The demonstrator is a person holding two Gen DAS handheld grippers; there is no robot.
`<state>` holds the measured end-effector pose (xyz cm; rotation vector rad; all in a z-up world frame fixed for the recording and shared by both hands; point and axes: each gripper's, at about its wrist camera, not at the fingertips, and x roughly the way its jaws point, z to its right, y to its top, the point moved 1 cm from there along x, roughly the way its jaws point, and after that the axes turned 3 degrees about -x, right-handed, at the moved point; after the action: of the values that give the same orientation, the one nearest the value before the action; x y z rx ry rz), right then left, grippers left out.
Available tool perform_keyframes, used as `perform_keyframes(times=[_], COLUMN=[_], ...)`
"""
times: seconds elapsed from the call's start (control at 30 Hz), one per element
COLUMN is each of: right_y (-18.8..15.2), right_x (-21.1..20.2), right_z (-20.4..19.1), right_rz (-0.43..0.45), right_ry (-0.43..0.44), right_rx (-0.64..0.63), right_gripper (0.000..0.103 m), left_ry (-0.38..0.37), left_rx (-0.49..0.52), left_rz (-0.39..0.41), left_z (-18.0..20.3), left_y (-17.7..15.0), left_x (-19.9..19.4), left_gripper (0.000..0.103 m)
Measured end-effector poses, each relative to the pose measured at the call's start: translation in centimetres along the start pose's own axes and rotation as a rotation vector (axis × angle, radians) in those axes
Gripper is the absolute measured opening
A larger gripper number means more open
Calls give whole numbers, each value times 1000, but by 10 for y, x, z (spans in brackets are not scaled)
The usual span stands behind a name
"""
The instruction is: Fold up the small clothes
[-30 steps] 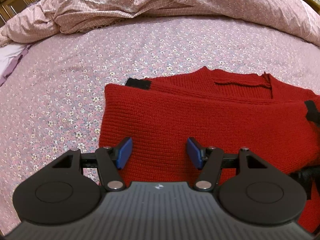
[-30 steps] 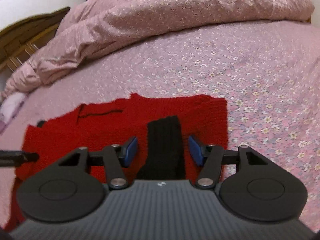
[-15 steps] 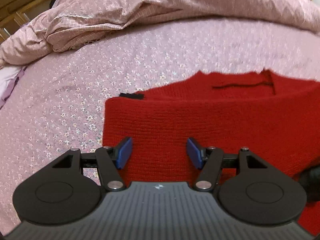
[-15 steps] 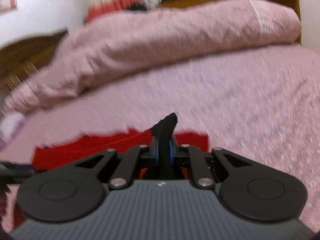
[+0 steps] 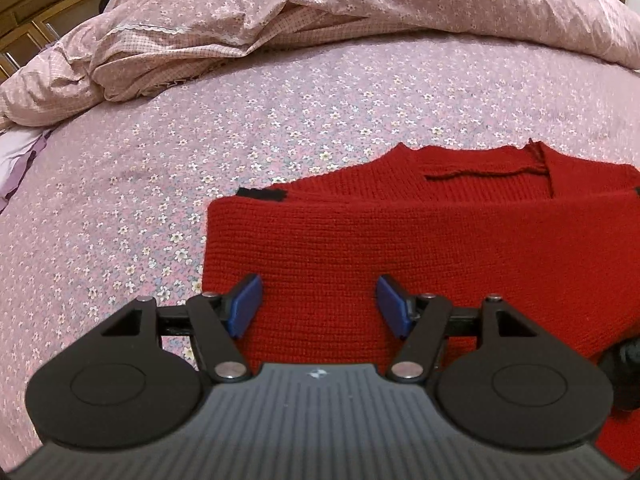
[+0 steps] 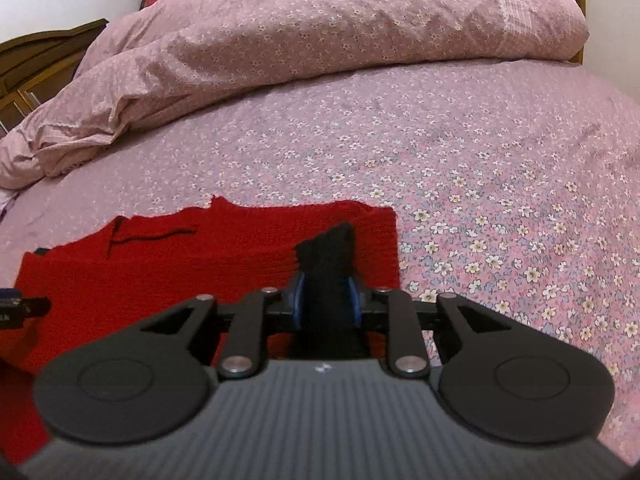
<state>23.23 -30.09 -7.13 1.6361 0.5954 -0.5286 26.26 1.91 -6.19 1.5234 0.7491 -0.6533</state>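
Note:
A red knit sweater lies flat on the flowered bed sheet, its far sleeve ending in a black cuff. My left gripper hovers open over the sweater's left part, with only flat knit showing between its blue pads. In the right wrist view the same sweater spreads to the left. My right gripper has the near sleeve's black cuff between its pads, the cuff's tip sticking up past them. These jaws are opening, and the pads still touch the cuff on both sides.
A crumpled pink flowered duvet is heaped along the far side of the bed. Dark wooden furniture stands at the far left. Open flowered sheet stretches to the right of the sweater.
My right gripper closed on the black cuff that lay between its open pads and raised it off the sweater. The left gripper stayed over the red knit, still open.

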Motion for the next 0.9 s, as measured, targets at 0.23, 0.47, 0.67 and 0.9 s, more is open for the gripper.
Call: perform_keyframes(times=[0.23,0.47,0.67,0.9], right_y=[-1,0,-7,-36], right_x=[-26,-55,-80,-99], right_z=[-10,-15,-29,-47], right_rz=[9,-20,-53,-156], right_ry=[-6,-24,16,44], right_rx=[-24,-82,-150,-265], right_gripper=[55,55,55,55], left_ry=[-35,-58,-75,-69], left_rx=[-27,-64,-101,-90], left_rz=[-8,-28,-45,-37], left_z=[-6,-14,-25,-31], left_y=[-5,-20,-34,-58], left_x=[-21,-43,-64,-92], left_gripper=[70,70,70,70])
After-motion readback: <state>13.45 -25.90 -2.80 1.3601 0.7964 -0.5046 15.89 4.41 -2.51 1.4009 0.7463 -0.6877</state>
